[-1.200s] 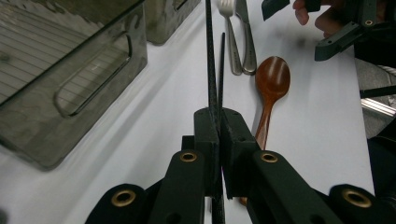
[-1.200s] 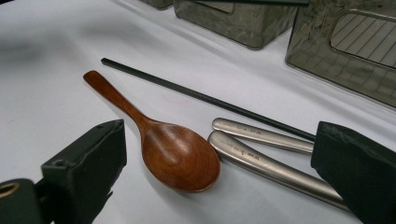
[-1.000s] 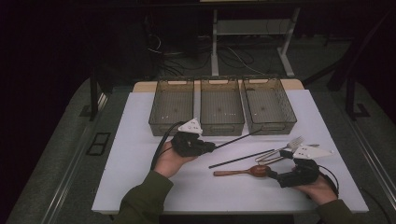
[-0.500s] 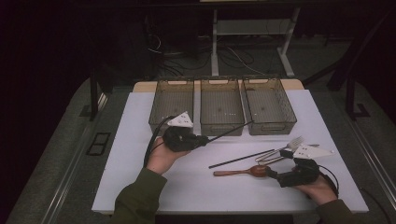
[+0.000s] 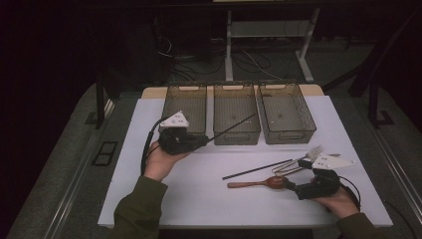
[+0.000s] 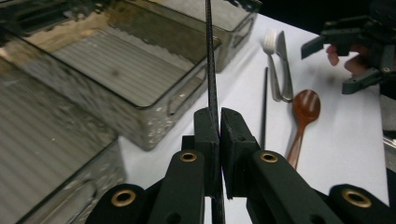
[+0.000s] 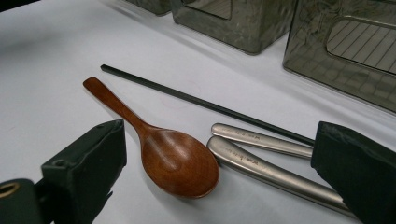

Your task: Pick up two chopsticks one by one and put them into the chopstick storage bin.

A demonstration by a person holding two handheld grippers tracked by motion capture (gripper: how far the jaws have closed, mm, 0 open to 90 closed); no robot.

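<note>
My left gripper (image 5: 203, 141) is shut on a black chopstick (image 5: 234, 127), lifted off the table; the stick slants up and to the right over the front of the middle bin (image 5: 234, 86). In the left gripper view the jaws (image 6: 218, 123) pinch the chopstick (image 6: 211, 60) near its lower end. My right gripper (image 5: 292, 188) rests low at the front right, open. Its jaws (image 7: 222, 140) stand wide on either side of the bowl of a brown wooden spoon (image 7: 177, 163), apart from it.
Three smoky clear bins, left (image 5: 185, 86) and right (image 5: 291, 135) beside the middle one, line the back of the white table (image 5: 199, 199). A second black chopstick (image 5: 256, 170), a metal fork (image 5: 311, 152) and another metal handle (image 7: 271, 170) lie beside the spoon (image 5: 251, 183).
My left gripper has lifted and moved left and toward the bins with the chopstick, whose far tip now hangs over the middle bin. The right gripper has stayed still.
</note>
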